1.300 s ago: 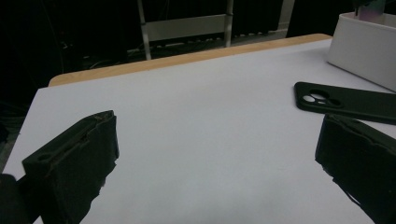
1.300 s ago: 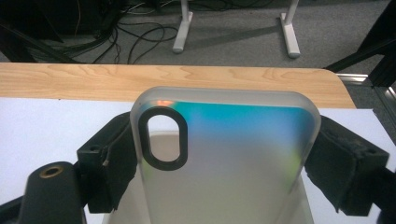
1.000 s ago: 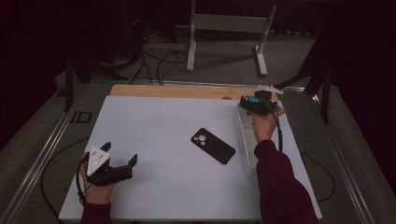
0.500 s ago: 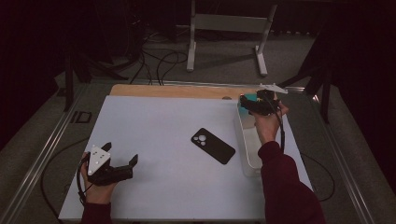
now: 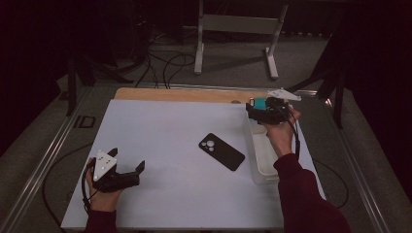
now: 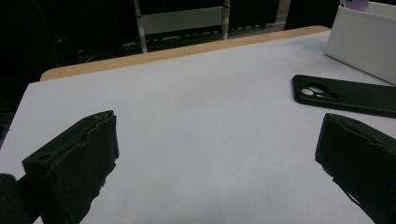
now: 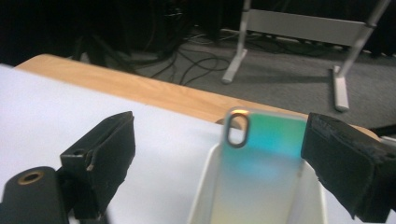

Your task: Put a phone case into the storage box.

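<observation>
In the high view the right tool sits at the upper right of the frame, over the far end of a white bin that runs along the right edge of the counter. In the right gripper view its two black jaws stand well apart, one at the lower left and one at the right of the frame. Between them a teal, iridescent phone case leans upright inside the bin, its oval camera cut-out at the upper left corner of the case. The right jaw is just beside the case's right edge; whether it touches cannot be told. The left jaw is clear of it. In the high view the case shows as a small teal patch at the tool, with the person's right hand behind it and a dark red sleeve running to the lower right of the frame.

The left tool rests at the lower left of the high view, held low over the white counter by the left hand. In the left gripper view its jaws are wide apart with nothing between them but bare counter.

A black phone case lies flat near the middle of the counter, camera cut-outs up, just left of the bin and well apart from the left tool. In the left gripper view it lies at the right of the frame, with the bin beyond it at the upper right.
</observation>
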Demonstrator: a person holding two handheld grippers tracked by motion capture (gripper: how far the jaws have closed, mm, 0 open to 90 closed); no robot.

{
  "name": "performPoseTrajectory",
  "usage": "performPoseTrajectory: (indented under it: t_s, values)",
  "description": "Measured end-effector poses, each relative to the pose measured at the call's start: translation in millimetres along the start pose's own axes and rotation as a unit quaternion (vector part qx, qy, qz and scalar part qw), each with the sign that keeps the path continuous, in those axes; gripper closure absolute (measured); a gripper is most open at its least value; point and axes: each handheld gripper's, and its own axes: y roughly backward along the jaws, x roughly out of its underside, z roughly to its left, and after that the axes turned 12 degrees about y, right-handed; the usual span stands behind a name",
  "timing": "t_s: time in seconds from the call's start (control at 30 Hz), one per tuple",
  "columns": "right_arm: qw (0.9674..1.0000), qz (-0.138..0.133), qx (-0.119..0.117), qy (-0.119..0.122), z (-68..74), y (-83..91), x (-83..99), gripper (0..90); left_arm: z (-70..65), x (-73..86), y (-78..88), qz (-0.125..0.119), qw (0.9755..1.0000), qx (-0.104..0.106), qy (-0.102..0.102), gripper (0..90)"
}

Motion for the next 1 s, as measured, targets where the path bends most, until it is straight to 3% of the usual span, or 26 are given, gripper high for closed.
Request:
performPoseTrajectory:
  t_s: [0.37,0.63,1.0]
  values:
    - [0.9973,-0.029,-0.057,0.035,19.4,33.4,0.3,11.9,-1.6,-0.8,-1.2,0.007,1.0,0.005,0.001,0.0]
    - [0.9953,-0.039,-0.074,0.048,28.0,51.4,9.4,12.9,-4.1,-2.9,-2.7,0.014,0.9998,0.015,-0.002,0.0]
    - [0.9906,-0.083,-0.09,0.06,43.4,81.4,27.7,14.5,-4.6,-3.6,-3.7,0.018,0.9996,0.02,-0.002,0.0]
